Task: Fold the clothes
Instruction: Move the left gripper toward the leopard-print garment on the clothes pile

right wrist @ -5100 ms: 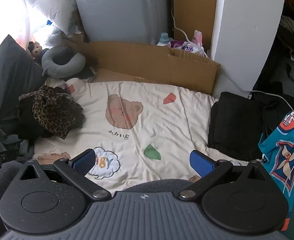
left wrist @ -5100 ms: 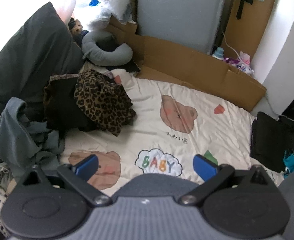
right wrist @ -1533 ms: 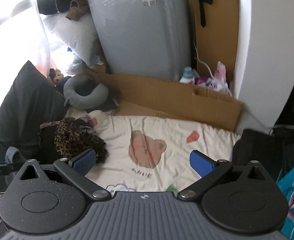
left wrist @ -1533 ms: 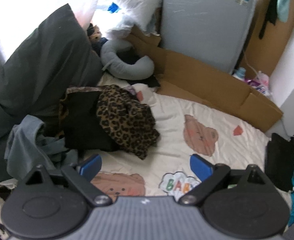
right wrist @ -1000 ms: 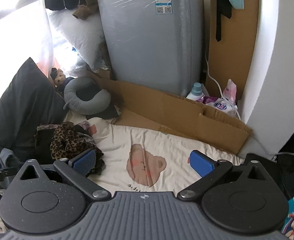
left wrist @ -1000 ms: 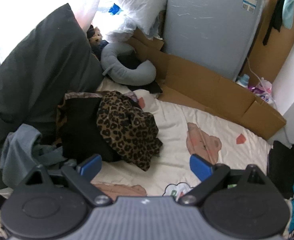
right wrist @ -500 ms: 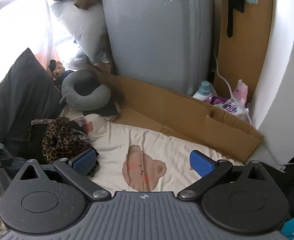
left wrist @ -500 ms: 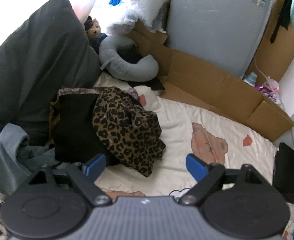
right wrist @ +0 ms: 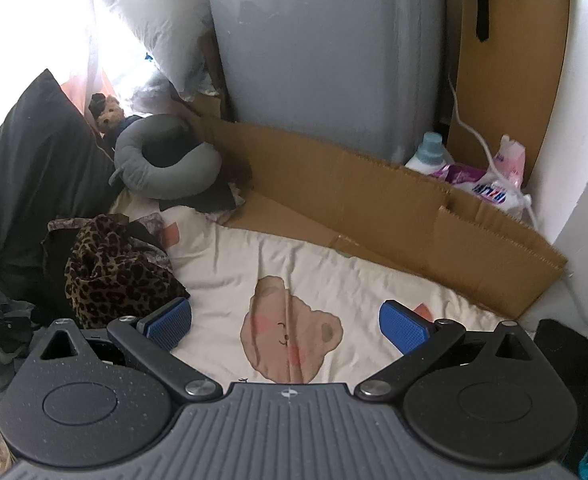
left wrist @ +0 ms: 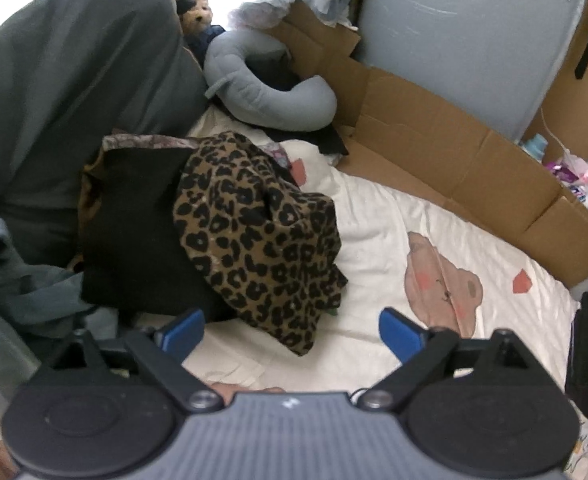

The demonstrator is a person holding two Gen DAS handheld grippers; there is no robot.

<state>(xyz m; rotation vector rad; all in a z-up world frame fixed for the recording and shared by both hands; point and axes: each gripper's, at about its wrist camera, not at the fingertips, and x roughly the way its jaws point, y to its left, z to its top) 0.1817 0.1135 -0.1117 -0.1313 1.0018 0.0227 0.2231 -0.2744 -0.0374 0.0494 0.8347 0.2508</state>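
Both grippers have dropped toward the heap: left gripper [left wrist: 290, 330], jaws just reopened wide & empty, nears leopard-print garment [left wrist: 262, 236] on bear-print sheet [left wrist: 393, 216]; right gripper [right wrist: 284, 326] spread, empty. Folding not yet begun.

daylight blows out white beyond and left of the fingers [left wrist: 399, 336]; fisheye bends edges, corners dark, slight blur.

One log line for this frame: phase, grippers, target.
phase: approach | left gripper: open, empty | right gripper: open, empty | target: leopard garment, crumpled on blanket, untouched
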